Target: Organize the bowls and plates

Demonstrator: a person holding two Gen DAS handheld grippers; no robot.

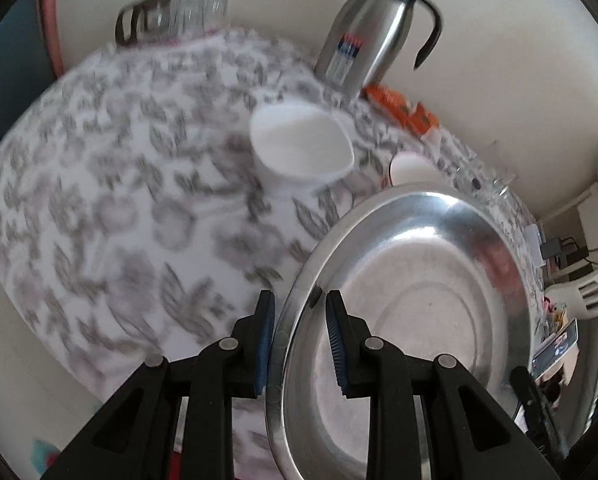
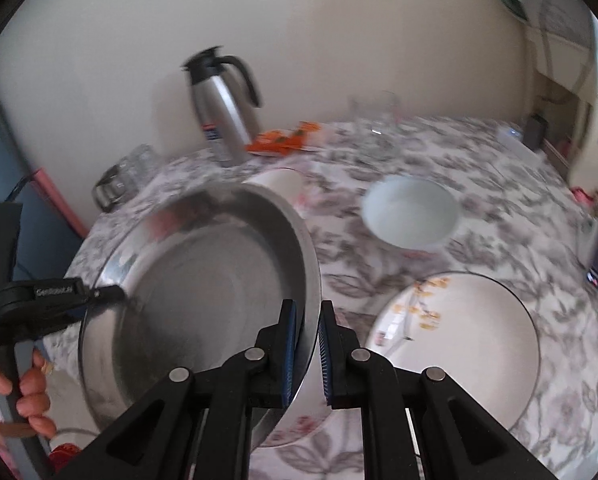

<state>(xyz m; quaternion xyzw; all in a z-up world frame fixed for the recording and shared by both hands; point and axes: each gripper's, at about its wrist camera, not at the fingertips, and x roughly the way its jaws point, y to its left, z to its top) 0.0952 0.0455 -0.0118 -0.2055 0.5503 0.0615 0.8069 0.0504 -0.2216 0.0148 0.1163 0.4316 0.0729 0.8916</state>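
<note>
The steel basin point(image 2: 203, 288) is clamped at its rim by both claws: the right gripper point(image 2: 307, 322) on the near edge, the left gripper point(image 1: 299, 312) on the opposite edge, and it is carried tilted above the floral tablecloth point(image 1: 111, 208). A hand point(image 2: 17, 396) is seen low on the left in the right wrist view. Just beside the basin lies a flowered plate point(image 2: 471, 344). Beyond it stand 2 white bowls point(image 2: 411, 212) point(image 1: 299, 144), the nearer one partly hidden by the basin's rim. Farthest, by the wall, stand a steel jug point(image 2: 223, 112), an orange packet point(image 2: 287, 140) and blurred glasses point(image 1: 171, 16).
</note>
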